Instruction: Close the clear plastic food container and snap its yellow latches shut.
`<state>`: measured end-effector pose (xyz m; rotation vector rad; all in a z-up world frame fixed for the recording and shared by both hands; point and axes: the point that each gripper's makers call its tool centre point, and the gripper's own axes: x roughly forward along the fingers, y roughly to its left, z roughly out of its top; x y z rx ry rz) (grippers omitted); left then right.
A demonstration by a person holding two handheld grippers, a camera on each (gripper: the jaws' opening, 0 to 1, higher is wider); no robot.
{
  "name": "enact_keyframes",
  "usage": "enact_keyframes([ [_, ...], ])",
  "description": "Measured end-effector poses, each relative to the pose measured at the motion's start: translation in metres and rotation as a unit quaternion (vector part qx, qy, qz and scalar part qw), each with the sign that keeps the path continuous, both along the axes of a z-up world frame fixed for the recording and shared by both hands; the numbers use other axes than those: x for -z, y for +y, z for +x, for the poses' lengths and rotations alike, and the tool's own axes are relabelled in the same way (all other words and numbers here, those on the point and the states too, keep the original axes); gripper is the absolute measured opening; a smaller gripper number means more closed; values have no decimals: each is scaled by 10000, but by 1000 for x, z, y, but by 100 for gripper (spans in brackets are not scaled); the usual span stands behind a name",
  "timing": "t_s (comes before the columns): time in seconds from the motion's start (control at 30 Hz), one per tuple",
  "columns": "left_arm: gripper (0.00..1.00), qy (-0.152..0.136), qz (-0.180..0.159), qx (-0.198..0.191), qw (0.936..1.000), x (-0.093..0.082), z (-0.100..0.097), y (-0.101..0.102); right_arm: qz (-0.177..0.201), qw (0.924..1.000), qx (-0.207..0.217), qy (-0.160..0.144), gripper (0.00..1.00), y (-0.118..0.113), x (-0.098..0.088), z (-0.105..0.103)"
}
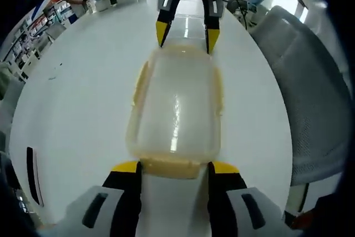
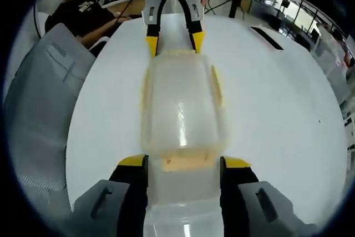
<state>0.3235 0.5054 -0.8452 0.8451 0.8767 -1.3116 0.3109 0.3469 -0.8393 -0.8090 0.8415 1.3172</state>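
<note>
A clear plastic food container is seen lying on a white table, lengthwise between the two grippers, which face each other from its opposite short ends. In the left gripper view, the left gripper is held low and level at the near end, its jaws spread apart to either side of the yellow end latch. The right gripper is met at the far end, jaws likewise apart, its yellow tips pointing down at the lid's edge. In the right gripper view, the same arrangement is mirrored. Yellow side latches are seen along the long edges. A grey chair is placed beside the table.
</note>
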Motion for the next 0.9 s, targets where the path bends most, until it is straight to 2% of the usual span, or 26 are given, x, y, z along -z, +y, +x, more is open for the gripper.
enact_keyframes([
  [0.2,34,0,26,121,9999,0,-2,0,-404,9981,-440,-179,43,1,5,-2],
  [0.3,34,0,66,158,9999,0,-4,0,-613,9967,-466,-238,41,1,8,0],
  [0.37,34,-16,80,246,9997,0,-5,-1,-772,9963,-361,-128,37,-2,7,-2],
  [0.67,34,6,106,292,9995,0,-5,-3,-1055,9939,-295,101,36,-1,10,-1],
  [0.9,34,17,414,361,9985,0,-6,-6,-1203,9921,-299,165,36,-2,9,-2],
])
